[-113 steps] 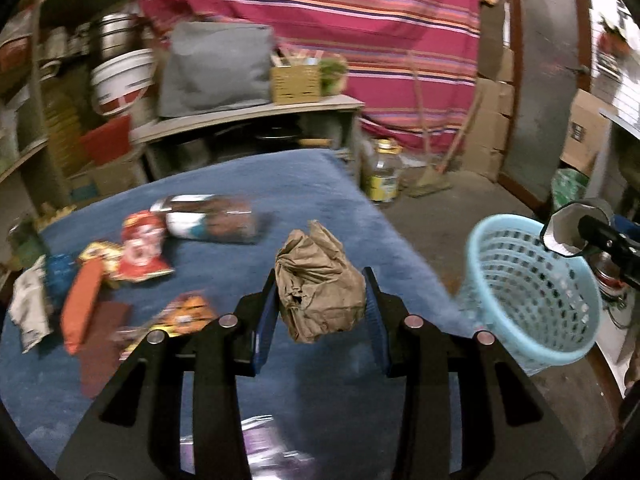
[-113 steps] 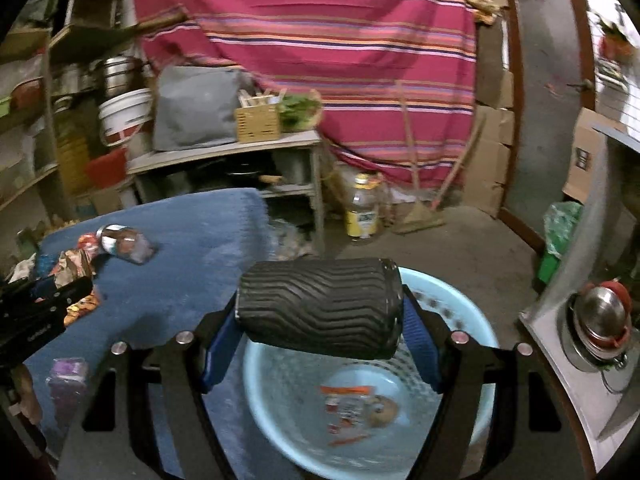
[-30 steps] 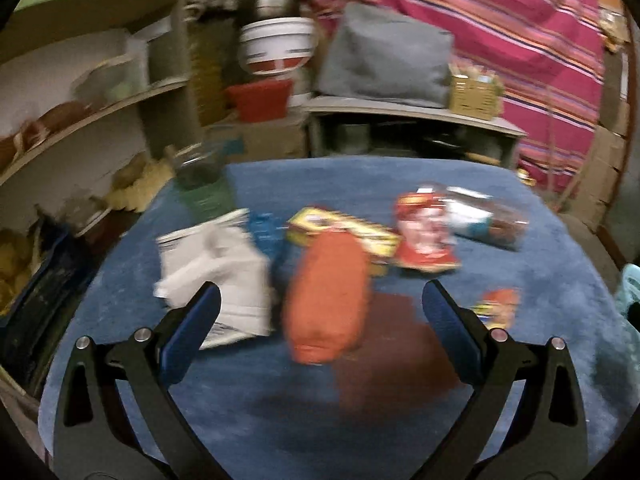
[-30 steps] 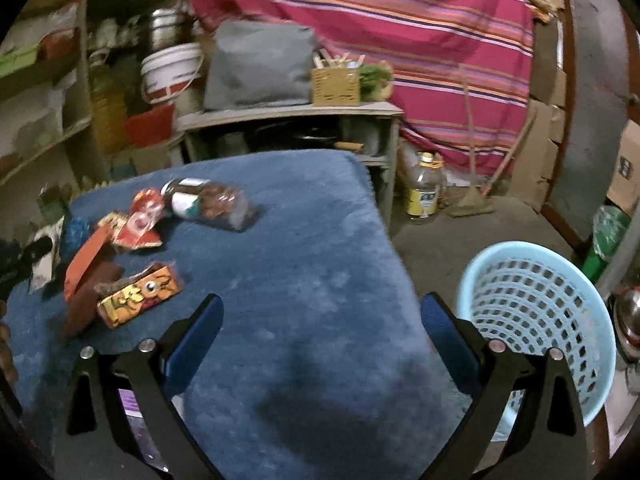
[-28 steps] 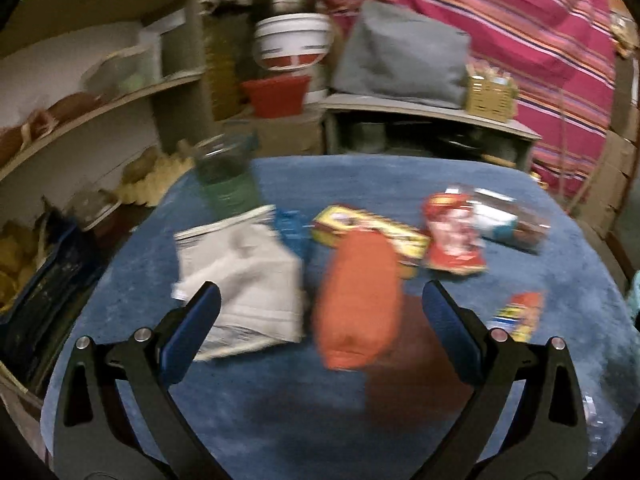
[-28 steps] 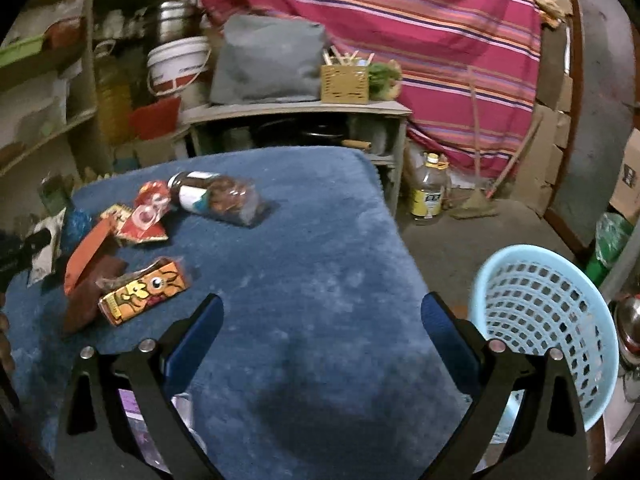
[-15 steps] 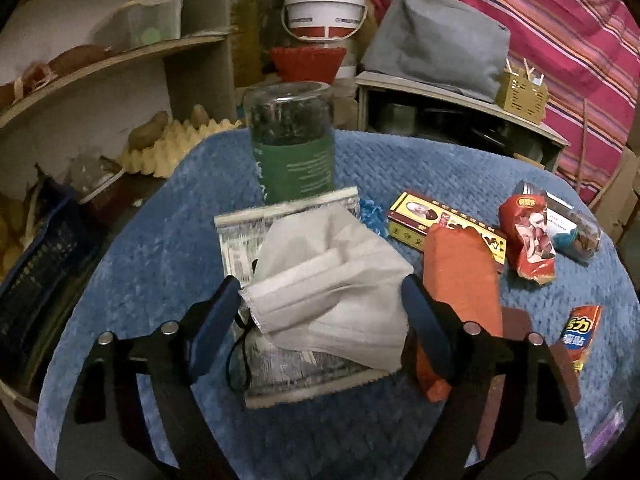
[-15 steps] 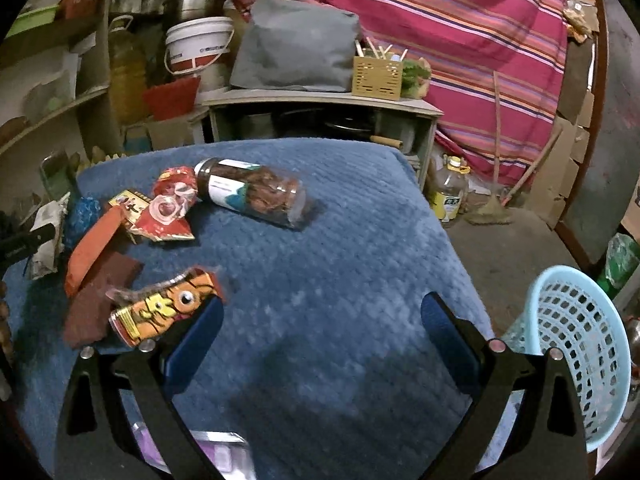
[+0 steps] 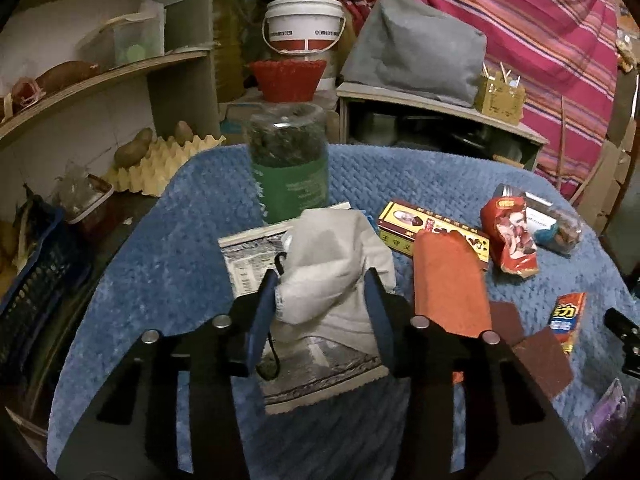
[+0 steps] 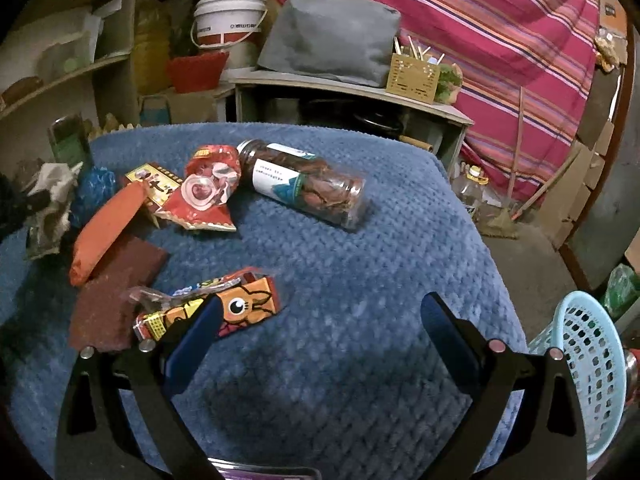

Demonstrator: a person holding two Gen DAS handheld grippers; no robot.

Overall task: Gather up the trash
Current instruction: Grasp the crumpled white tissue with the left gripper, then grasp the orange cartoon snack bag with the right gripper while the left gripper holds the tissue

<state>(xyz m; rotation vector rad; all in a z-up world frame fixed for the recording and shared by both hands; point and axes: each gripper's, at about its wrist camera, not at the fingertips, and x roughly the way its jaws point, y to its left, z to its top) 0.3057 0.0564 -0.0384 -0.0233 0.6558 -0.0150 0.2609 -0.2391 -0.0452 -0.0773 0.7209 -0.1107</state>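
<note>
Task looks abt midway, judging by what's left. Lots of trash on the blue blanket (image 10: 360, 280): jar w/ snacks (image 10: 306, 188) lying on its side, red wrapper (image 10: 206, 188), yellow box (image 9: 434, 234), orange pouch (image 9: 448, 284), brown pad (image 10: 112, 292), orange rabbit packet (image 10: 212, 310), purple wrapper (image 9: 606, 412) at the near edge, plus an upright green-label jar (image 9: 288, 168) at the back, maybe not trash. Light blue basket (image 10: 588, 376) stands on the floor off the blanket's right side; its contents can't be seen from here.

Left gripper (image 9: 320, 304): fingers narrowed onto a crumpled white face mask (image 9: 328, 280), pads pressing it from both sides, black ear loop dangling below. Mask sits over a printed packet (image 9: 320, 364), touching or just lifted, can't tell.

Right gripper (image 10: 320, 336): spread wide, holds nothing, hovers over bare blanket; left finger just beside the rabbit packet, prob. next pick.
</note>
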